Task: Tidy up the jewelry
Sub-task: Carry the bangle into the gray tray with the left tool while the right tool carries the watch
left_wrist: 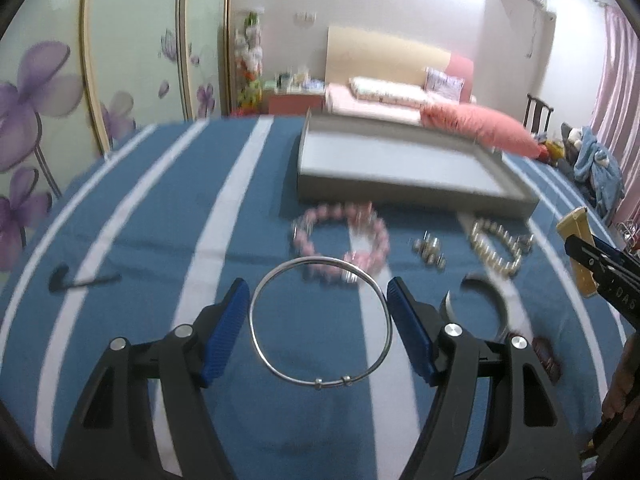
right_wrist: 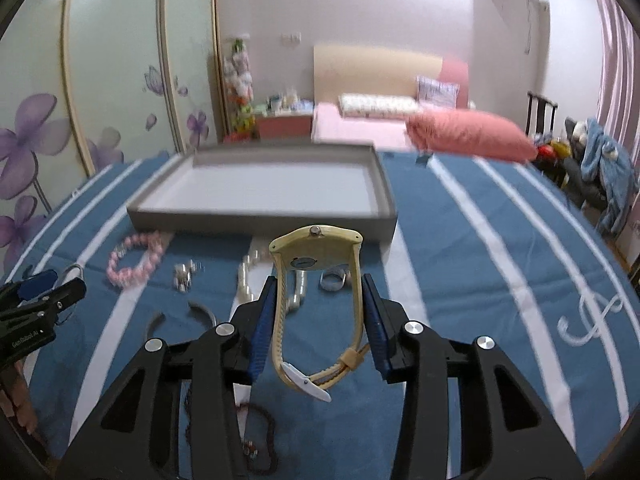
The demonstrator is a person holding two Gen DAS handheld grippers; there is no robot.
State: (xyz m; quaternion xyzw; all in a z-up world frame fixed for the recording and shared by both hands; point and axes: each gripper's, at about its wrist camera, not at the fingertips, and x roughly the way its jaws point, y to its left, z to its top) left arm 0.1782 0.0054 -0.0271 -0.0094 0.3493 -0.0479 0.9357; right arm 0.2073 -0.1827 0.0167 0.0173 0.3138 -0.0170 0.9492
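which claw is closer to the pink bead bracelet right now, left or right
Left. The left claw, holding a silver bangle, sits just in front of the pink bead bracelet. The right claw, gripping a yellow watch, is farther off to the bracelet's right.

Counts, both wrist views taken together.

- Grippers: two. left gripper (left_wrist: 318, 322) lower centre of its own view; right gripper (right_wrist: 319, 320) lower centre of its view.
- Trays: one, grey tray (right_wrist: 256, 218), upper centre.
- Bead bracelets: two. pink bead bracelet (left_wrist: 340, 240) at centre; pale bead bracelet (left_wrist: 496, 252) right of centre.
- Plain metal rings: one thin silver bangle (left_wrist: 320, 320), lower centre.
- Open cuffs: one, dark cuff (left_wrist: 486, 296), lower right.
- Watches: one, cream watch (right_wrist: 316, 312), centre.
- Small metal pieces (left_wrist: 430, 252), right of centre: blurred cluster, perhaps five or six.
- Dark bead strands: one, dark bead string (right_wrist: 260, 436), bottom centre.
- Small band: one, pale ring band (right_wrist: 333, 280), centre.
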